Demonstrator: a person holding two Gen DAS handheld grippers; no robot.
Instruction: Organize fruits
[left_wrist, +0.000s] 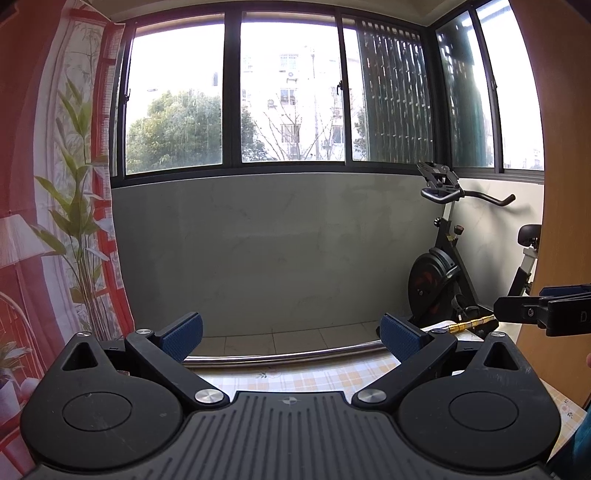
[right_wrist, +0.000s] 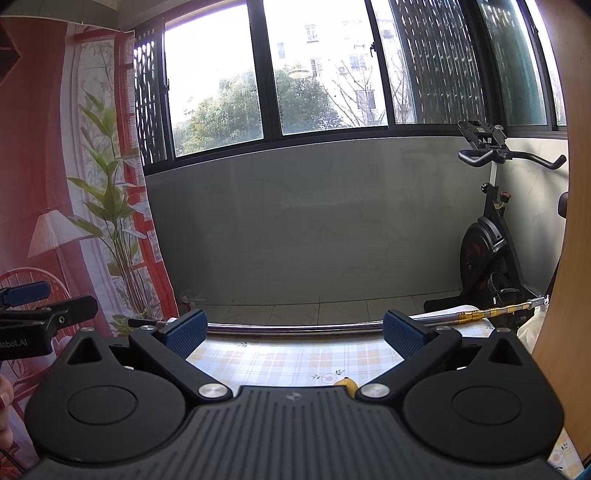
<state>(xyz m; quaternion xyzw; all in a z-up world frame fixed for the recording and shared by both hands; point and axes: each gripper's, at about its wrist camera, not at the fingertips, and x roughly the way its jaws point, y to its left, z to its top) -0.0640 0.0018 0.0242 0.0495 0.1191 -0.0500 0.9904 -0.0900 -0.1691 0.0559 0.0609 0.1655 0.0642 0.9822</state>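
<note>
My left gripper is open and empty, held level above a table with a yellow checked cloth. My right gripper is open and empty above the same cloth. A small yellow fruit tip peeks out just above the right gripper's body, near its right finger base; the rest of it is hidden. The right gripper shows at the right edge of the left wrist view. The left gripper shows at the left edge of the right wrist view. No other fruit is visible.
A steel rail runs along the table's far edge. Beyond it are a tiled floor, a grey wall under windows, and an exercise bike at the right. A printed red curtain hangs at the left. A wooden panel stands at the right.
</note>
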